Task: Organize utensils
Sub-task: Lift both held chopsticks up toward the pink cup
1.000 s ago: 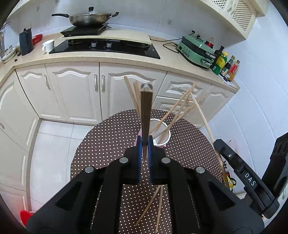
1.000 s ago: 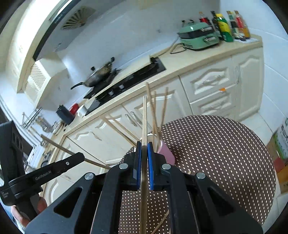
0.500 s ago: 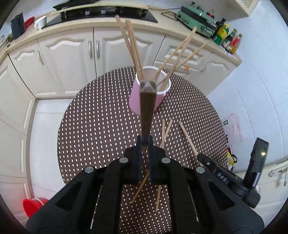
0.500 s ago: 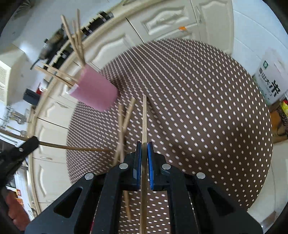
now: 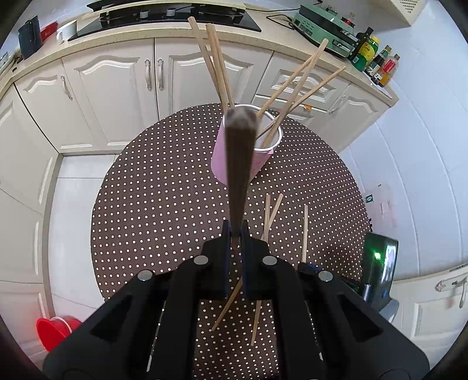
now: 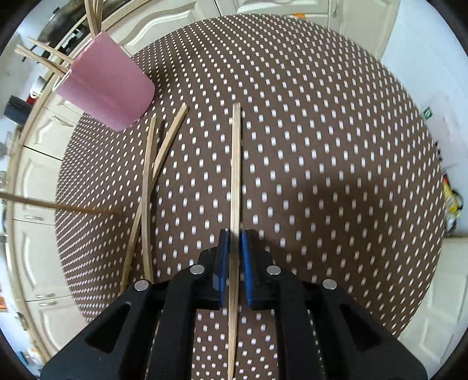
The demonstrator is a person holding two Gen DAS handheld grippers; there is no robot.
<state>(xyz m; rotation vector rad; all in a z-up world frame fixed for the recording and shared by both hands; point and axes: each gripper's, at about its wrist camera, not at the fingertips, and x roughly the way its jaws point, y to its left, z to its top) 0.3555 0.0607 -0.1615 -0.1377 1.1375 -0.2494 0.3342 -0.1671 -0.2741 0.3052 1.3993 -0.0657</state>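
A pink cup (image 5: 263, 157) holding several wooden chopsticks stands on the round dotted table (image 5: 163, 204). My left gripper (image 5: 235, 231) is shut on a dark chopstick (image 5: 238, 163) whose far tip hangs in front of the cup's rim. This chopstick's tip also shows in the right wrist view (image 6: 58, 204). My right gripper (image 6: 235, 236) points down at the table, its jaws opening. A pale chopstick (image 6: 235, 163) lies between the pads along the cloth. A thin gap shows beside it. Two loose chopsticks (image 6: 149, 175) lie crossed to its left, near the cup (image 6: 108, 87).
White cabinets and a counter (image 5: 263, 38) with a hob, a green appliance (image 5: 324, 26) and bottles stand behind the table. A red bucket (image 5: 55, 330) sits on the floor at lower left. The right half of the cloth (image 6: 336, 146) is bare.
Both grippers tilted downward. The right one sank to the table with its chopstick and its pads parted slightly. The left one lowered its chopstick to in front of the cup.
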